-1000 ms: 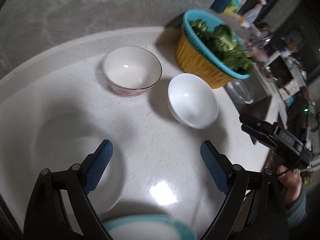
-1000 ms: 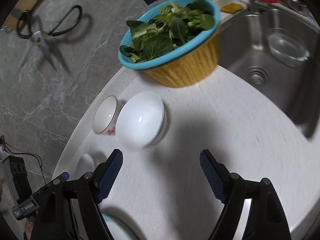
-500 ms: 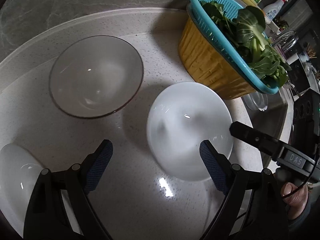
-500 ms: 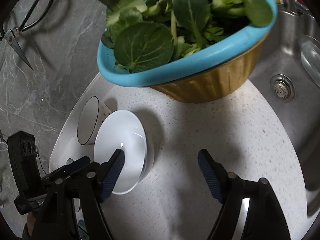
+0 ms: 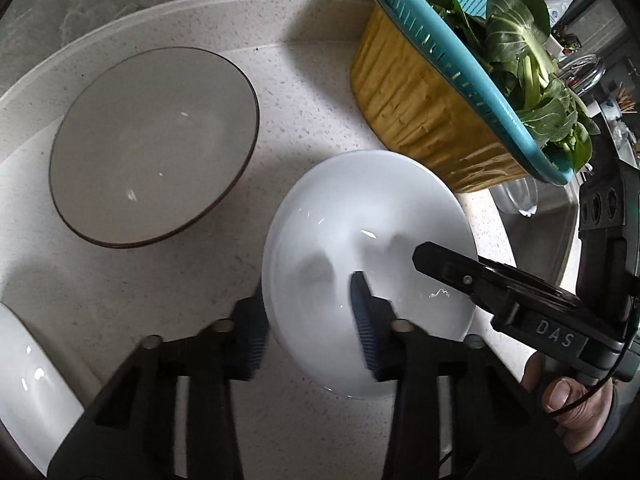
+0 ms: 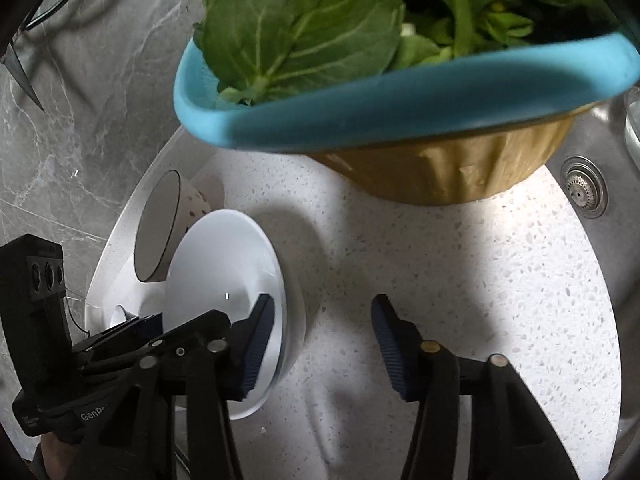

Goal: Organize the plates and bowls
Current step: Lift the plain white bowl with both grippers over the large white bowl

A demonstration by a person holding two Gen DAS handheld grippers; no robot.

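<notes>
A plain white bowl [image 5: 360, 240] sits on the speckled counter; it also shows in the right wrist view [image 6: 218, 276]. My left gripper [image 5: 308, 340] straddles its near rim, one finger inside and one outside, partly closed; whether the pads touch is unclear. My right gripper [image 6: 320, 344] is open, with its left finger inside the same bowl's opposite rim and its right finger outside over the counter. A dark-rimmed bowl [image 5: 154, 140] stands behind to the left, seen edge-on in the right wrist view [image 6: 160, 228].
A yellow basket with a blue strainer of leafy greens [image 5: 452, 92] stands close behind the white bowl [image 6: 400, 120]. A sink with a drain [image 6: 584, 188] lies to the right. Another white dish [image 5: 28, 380] is at the left edge.
Both grippers have moved forward onto the white bowl. The left jaws have narrowed around its near rim, and the right gripper's left finger has entered the bowl.
</notes>
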